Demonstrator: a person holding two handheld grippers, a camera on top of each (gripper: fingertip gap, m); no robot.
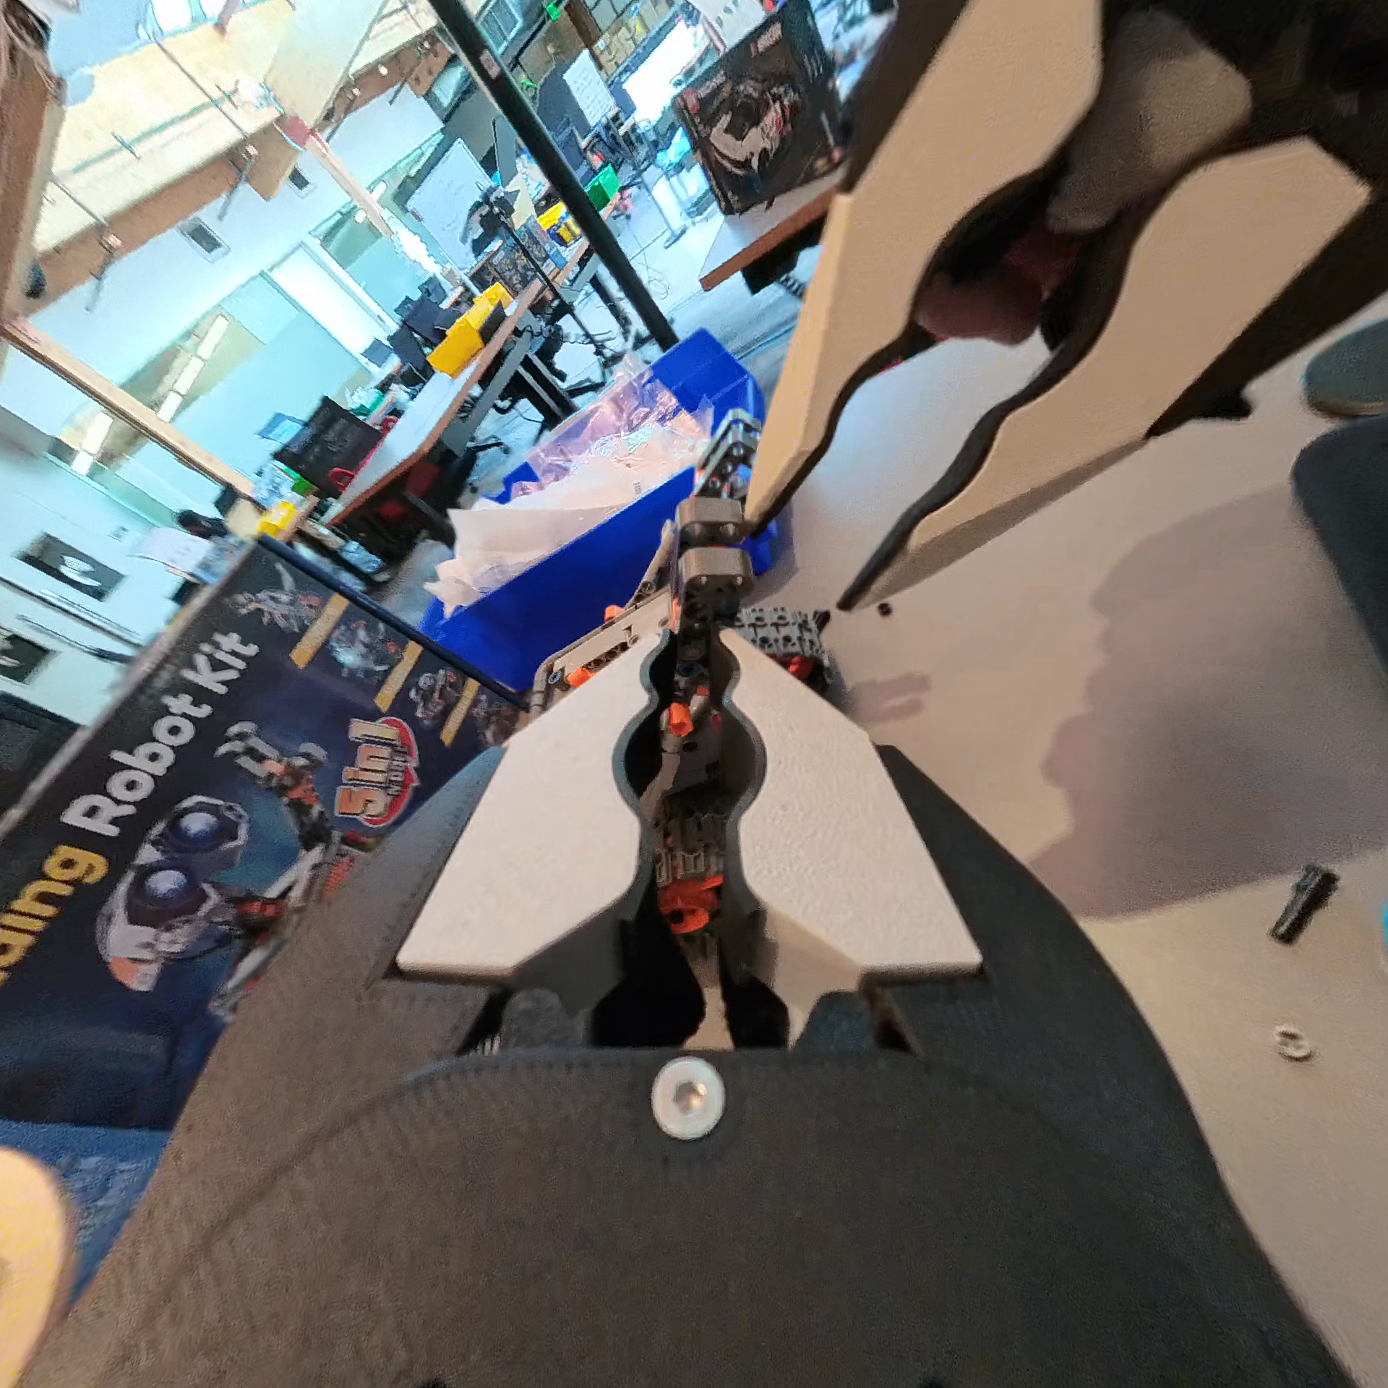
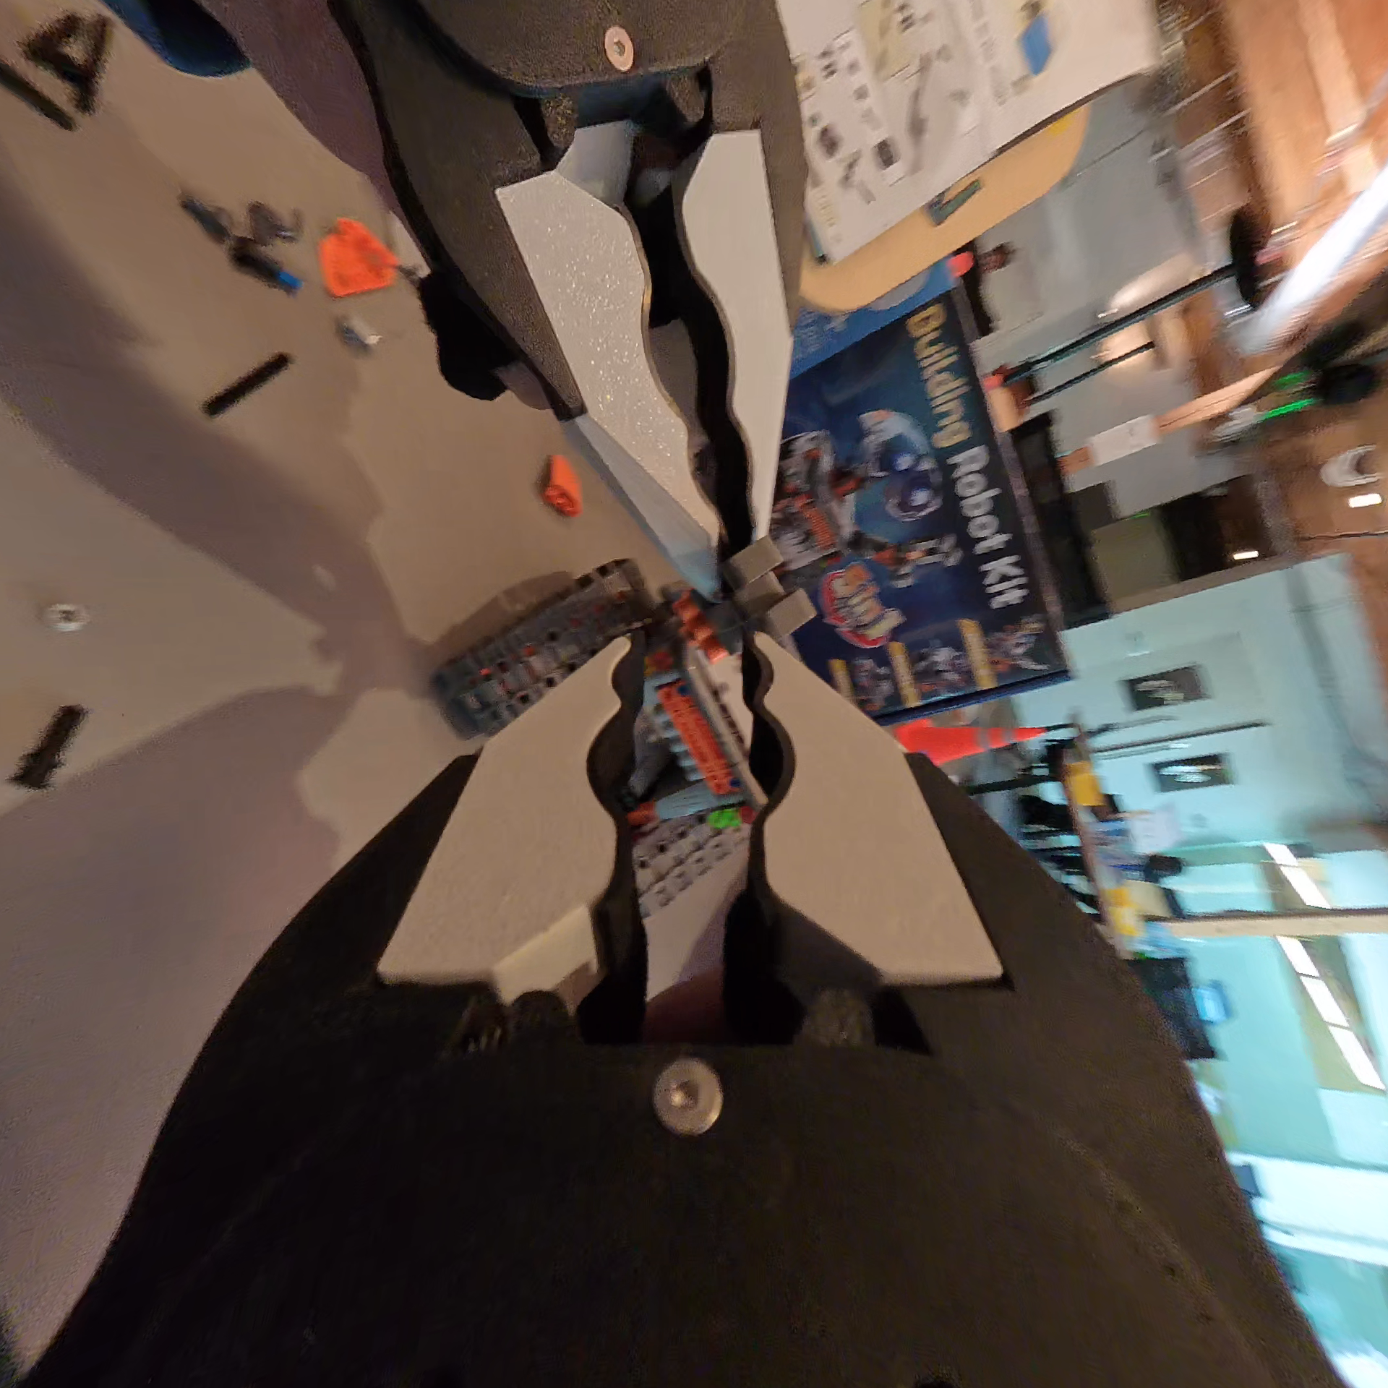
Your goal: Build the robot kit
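Observation:
A grey brick-built model [image 1: 713, 571] with orange pins is held up over the white table [image 1: 1051, 713]. My left gripper [image 1: 692, 638] is shut on the model's thin dark beam. In the right wrist view the left gripper [image 2: 725, 559] comes in from the top and pinches the model's grey connectors [image 2: 766, 593]. My right gripper [image 2: 692, 642] is open, and the model [image 2: 698, 623] shows between its fingers without being pressed. In the left wrist view the right gripper [image 1: 800, 559] has spread fingers, with one tip beside the grey connector.
A grey holed brick block [image 2: 526, 653] lies on the table under the grippers. A blue bin [image 1: 586, 593] of plastic bags and a dark kit box [image 1: 225, 751] stand behind. Loose orange pieces [image 2: 353, 255], black beams [image 2: 244, 384] and a black pin [image 1: 1303, 901] are scattered around. A printed sheet [image 2: 939, 98] lies nearby. Less than 4 cm separates the two grippers' tips.

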